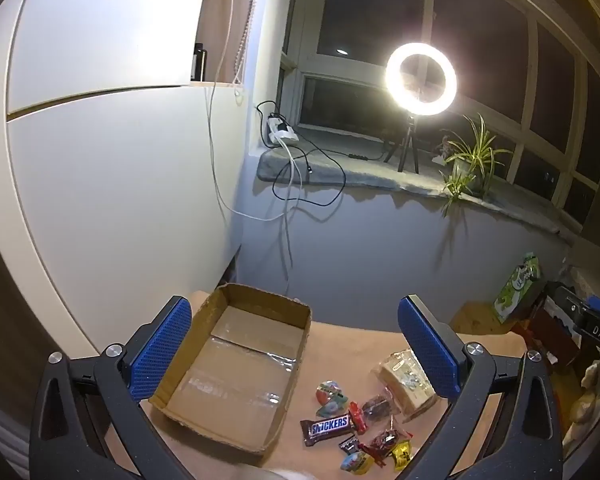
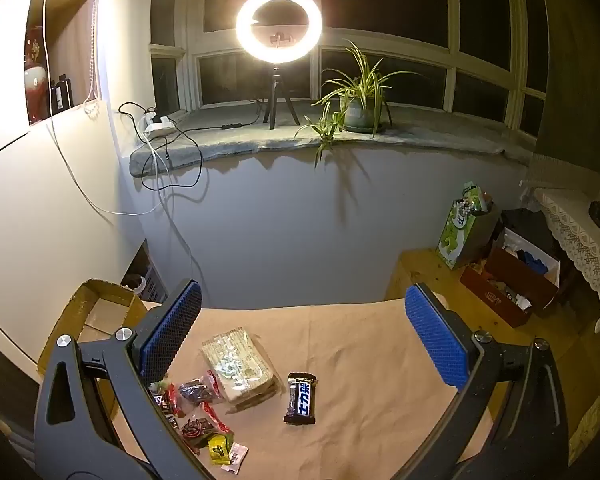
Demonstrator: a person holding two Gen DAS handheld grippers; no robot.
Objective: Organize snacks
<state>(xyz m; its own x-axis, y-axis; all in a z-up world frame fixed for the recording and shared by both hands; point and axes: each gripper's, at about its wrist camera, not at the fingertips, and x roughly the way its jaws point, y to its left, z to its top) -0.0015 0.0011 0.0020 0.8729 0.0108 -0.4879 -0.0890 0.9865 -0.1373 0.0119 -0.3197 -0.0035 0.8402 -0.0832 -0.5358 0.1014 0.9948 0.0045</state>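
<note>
right wrist view: the right hand-held gripper (image 2: 302, 336) hangs spread wide, empty, above the dark snack bar (image 2: 300, 398), whose long axis runs away from it. the left hand-held gripper (image 1: 296, 344), equally spread, hovers nearer the cardboard box (image 1: 236, 364).

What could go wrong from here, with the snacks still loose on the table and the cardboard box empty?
The small candies lie heaped and overlapping, so the wide-open left hand-held gripper may pinch several at once or scatter them. The clear-wrapped cracker pack looks slippery and crushable. The cardboard box sits at the table's left edge with a low, ragged wall; a nudge while dropping items in could shift it.
</note>
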